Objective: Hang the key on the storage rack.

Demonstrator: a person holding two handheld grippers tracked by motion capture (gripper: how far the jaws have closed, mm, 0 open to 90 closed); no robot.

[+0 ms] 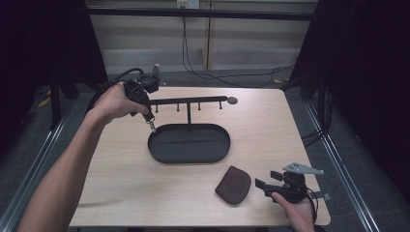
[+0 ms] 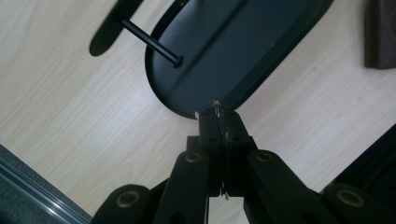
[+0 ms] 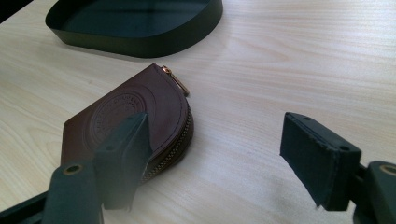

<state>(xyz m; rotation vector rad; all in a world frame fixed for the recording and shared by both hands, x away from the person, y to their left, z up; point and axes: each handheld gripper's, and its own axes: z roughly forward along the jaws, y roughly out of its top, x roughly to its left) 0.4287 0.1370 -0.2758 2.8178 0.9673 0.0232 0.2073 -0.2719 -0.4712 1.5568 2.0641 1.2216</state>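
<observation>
My left gripper hangs over the left rim of a black oval tray, tips pointing down. In the left gripper view its jaws are shut on a thin metal ring, of which just the edge sticks out above the tray's rim. From the tray rises a post carrying a black bar with small hooks. A brown zipped leather pouch lies flat near the front of the table. My right gripper rests just right of it, open, and the pouch lies behind its left jaw.
The light wooden table has bare wood to the right of and in front of the tray. A person's left forearm crosses the front left. Cables trail on the floor behind the table, and metal rails run along both sides.
</observation>
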